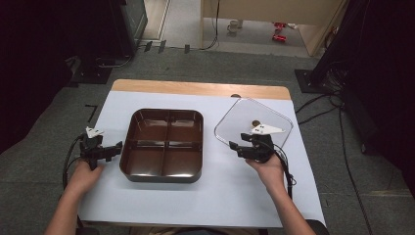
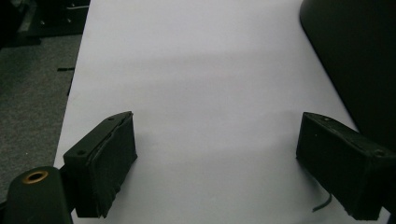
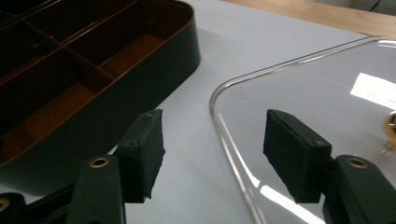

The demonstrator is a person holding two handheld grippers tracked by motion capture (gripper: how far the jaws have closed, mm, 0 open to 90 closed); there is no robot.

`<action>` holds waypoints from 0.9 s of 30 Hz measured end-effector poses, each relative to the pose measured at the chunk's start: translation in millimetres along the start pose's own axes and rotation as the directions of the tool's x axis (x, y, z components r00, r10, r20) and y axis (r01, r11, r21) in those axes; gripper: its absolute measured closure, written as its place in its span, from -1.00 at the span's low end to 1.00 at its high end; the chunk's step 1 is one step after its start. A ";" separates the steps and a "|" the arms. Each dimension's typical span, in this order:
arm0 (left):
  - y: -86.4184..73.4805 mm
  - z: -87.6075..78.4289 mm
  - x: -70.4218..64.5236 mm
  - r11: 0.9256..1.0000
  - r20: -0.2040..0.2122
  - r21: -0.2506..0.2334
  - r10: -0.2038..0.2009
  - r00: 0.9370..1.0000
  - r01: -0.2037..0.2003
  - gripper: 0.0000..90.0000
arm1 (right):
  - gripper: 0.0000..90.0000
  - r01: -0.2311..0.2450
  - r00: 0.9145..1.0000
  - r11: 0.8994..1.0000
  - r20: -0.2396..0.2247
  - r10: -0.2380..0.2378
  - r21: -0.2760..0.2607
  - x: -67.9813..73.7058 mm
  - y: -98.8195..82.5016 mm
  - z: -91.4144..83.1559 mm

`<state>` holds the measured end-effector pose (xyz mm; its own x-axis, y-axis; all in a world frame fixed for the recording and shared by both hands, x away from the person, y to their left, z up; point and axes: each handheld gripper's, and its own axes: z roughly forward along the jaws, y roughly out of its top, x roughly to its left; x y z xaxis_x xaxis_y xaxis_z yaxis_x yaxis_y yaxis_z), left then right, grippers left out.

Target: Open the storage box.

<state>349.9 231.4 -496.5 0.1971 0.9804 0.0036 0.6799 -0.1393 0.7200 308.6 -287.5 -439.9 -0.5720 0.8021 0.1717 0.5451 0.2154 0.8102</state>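
Clear lid (image 3: 322, 93) edge between open right claw (image 3: 212, 151), gold knob (image 3: 391, 128) cut off, left claw (image 2: 215, 163) open, empty.

Both forearms are bare, with no sleeve showing at the wrist. Each hand carries a black handheld tool. The left claw (image 1: 119, 146) has a black body topped by a pale three-cornered plate, and a dark cable loops from it. The right claw (image 1: 234, 147) bears a like plate with small dark marks and trails a black cable. Its fingers (image 3: 143, 154) are blocky, matte black, faced with rough dark padding, with small screw holes and brass-coloured rivets at the arms.
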 end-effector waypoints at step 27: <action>0.1 -0.1 0.0 1.000 0.000 0.001 0.000 1.000 0.000 -0.73 | -0.16 0.142 0.990 0.977 -0.009 -0.142 0.158 56.8 -40.5 56.8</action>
<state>349.9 231.4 -496.4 0.1975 0.9803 0.0034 0.6806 -0.1396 0.7192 288.9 -219.0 -494.8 -0.6493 0.7582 0.0597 0.5482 0.4122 0.7278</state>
